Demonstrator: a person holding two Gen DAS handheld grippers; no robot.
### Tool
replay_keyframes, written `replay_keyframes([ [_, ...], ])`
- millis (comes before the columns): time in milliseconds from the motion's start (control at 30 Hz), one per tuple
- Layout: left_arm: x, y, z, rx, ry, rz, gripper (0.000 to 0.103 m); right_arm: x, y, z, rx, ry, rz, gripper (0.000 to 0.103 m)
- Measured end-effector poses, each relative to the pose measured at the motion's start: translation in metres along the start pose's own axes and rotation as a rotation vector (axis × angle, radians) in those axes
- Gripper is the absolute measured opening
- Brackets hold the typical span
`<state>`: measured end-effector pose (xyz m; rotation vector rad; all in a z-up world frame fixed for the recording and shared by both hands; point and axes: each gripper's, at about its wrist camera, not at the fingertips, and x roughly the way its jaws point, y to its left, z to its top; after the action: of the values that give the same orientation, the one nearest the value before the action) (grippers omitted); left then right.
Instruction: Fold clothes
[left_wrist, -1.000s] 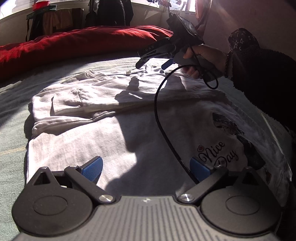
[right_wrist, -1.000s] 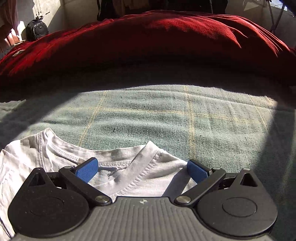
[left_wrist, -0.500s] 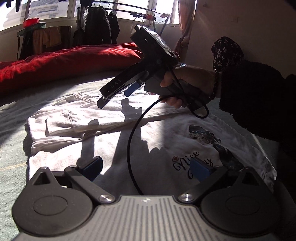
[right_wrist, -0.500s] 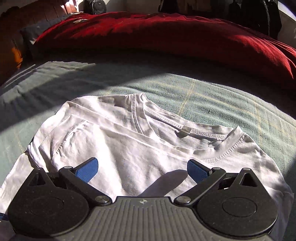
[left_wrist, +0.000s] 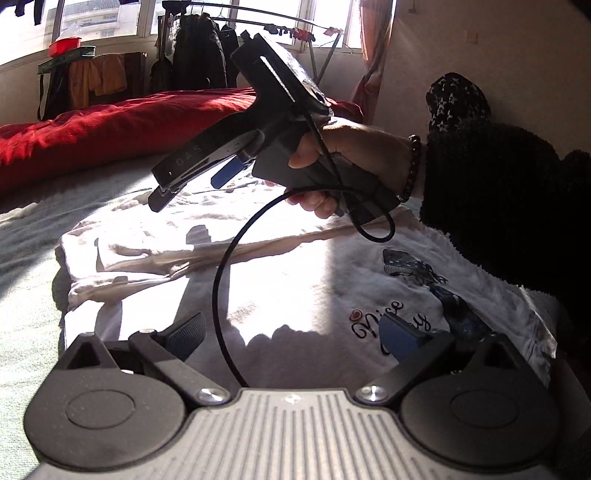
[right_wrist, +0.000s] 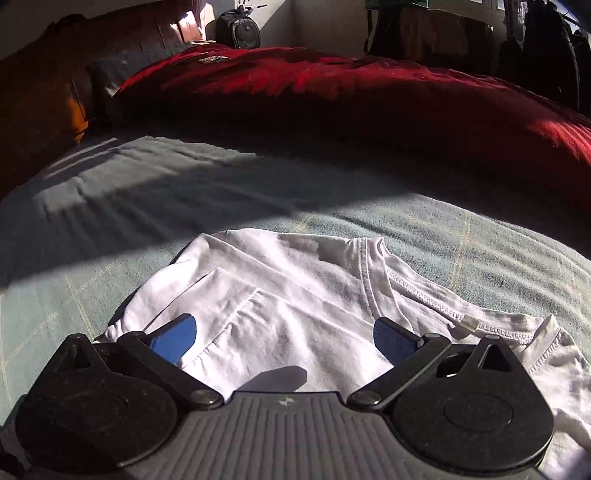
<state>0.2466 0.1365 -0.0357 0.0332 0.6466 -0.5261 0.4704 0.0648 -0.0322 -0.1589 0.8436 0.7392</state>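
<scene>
On the green bed cover (right_wrist: 461, 236) lies my white T-shirt (left_wrist: 280, 280), spread flat, with a red blanket (right_wrist: 332, 96) bunched up behind it. I think I am in the middle of folding it. One sleeve side looks tucked in over the body, and the rest is not folded yet.

My left gripper (left_wrist: 291, 334) hangs low over the bottom part of the shirt, near the "Nice Day" print (left_wrist: 391, 317). Its fingers are spread wide and hold nothing. My right gripper (right_wrist: 284, 338) hangs over the top part, beside the collar (right_wrist: 410, 288). Its fingers are spread wide too, with nothing between them. In the left view I see that gripper up in the air, held by a hand (left_wrist: 351, 155) in a dark fuzzy sleeve (left_wrist: 509, 206), with a black cable (left_wrist: 225, 273) looping down.

Next, I think each gripper must come down and pinch an edge of the shirt, so I can lift one side and lay it over.

The shirt is thin and soft, with wrinkles near the sleeve. Bright sun and dark shadows fall across it. A small tag (right_wrist: 467, 323) shows inside the collar.
</scene>
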Motion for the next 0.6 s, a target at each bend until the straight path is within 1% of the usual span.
replay_keyframes([
  [100,0.001,-0.001,0.001,0.006,0.000,-0.007,0.100,-0.010,-0.025,-0.012,0.127,0.058,0.077,0.103],
  [133,0.002,-0.002,0.001,0.007,0.002,-0.005,0.100,-0.010,-0.029,-0.018,0.147,0.074,0.092,0.103],
  [200,0.002,-0.003,0.001,0.009,0.006,0.000,0.100,-0.009,-0.035,-0.032,0.165,0.112,0.081,0.103],
  [267,0.001,-0.004,0.001,0.010,0.002,-0.001,0.100,-0.015,-0.038,-0.042,0.159,0.113,0.063,0.103],
  [333,-0.002,-0.006,0.003,0.013,-0.009,-0.009,0.100,-0.030,-0.041,-0.047,0.162,0.098,0.022,0.103],
  [467,-0.010,-0.016,0.008,0.032,-0.050,-0.045,0.100,-0.077,-0.049,-0.065,0.146,0.066,-0.085,0.103],
  [600,-0.010,-0.027,0.011,0.060,-0.059,-0.065,0.100,-0.123,-0.040,-0.101,0.075,0.087,-0.210,0.103],
])
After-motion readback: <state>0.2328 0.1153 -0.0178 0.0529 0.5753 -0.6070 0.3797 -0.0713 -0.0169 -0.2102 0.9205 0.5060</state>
